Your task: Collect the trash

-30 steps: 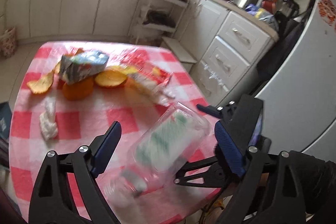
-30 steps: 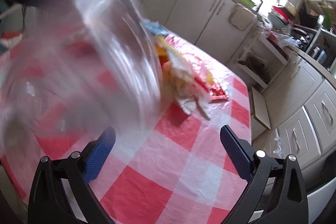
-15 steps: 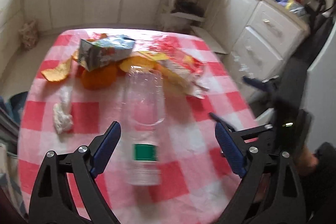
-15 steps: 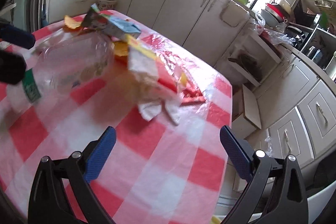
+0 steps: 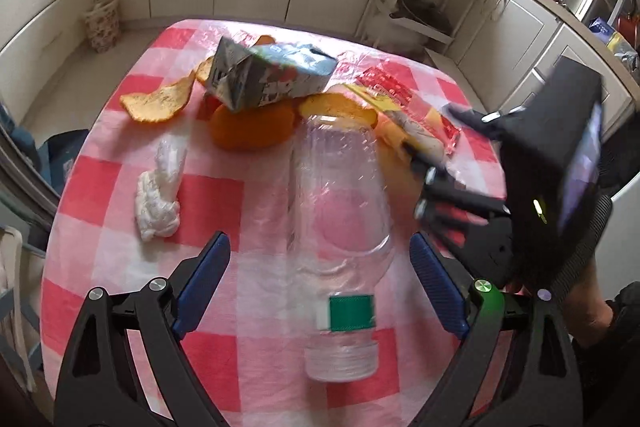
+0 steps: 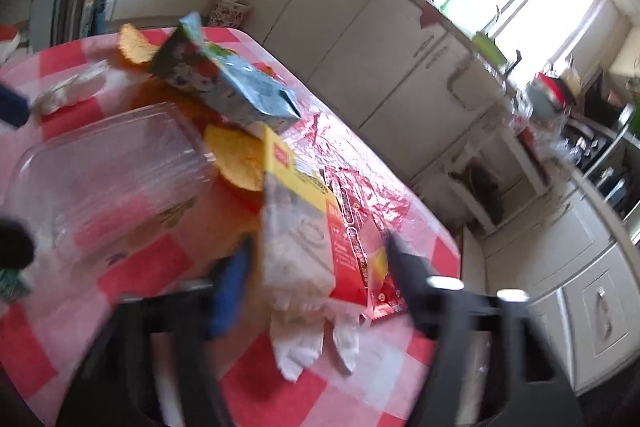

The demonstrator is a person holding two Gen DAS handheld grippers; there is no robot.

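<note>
Left tongs (image 5: 320, 277) hover released over the red-checked worktop (image 5: 216, 195), blue pads wide apart. Clear plastic bottle (image 5: 338, 227) lies flat between them, not touched by either pad, neck at 6 o'clock, base at 12, green label near the neck.

Trash pile sits beyond the bottle's base: crushed juice carton (image 5: 268, 77) at 12 o'clock, resting on orange peels (image 5: 252, 125). One more peel piece (image 5: 154, 103) lies at 10 o'clock of the bottle, apart from the carton. Crumpled white tissue (image 5: 160, 195) at 9 o'clock of the bottle, well apart. Red and yellow snack wrappers (image 5: 412, 119) at 1 o'clock, touching the peels.

Right tongs (image 6: 316, 267) come in at 3 o'clock in the left wrist view, blurred by motion. Their jaws have just been closing, and the yellow-and-white wrapper (image 6: 296, 223) sits between the pads. Whether the pads actually press it I cannot tell, too smeared. Red foil wrapper (image 6: 360, 211) lies just beside it at 3 o'clock, flat on the cloth. The wrapper's torn white end hangs below the pads.
</note>
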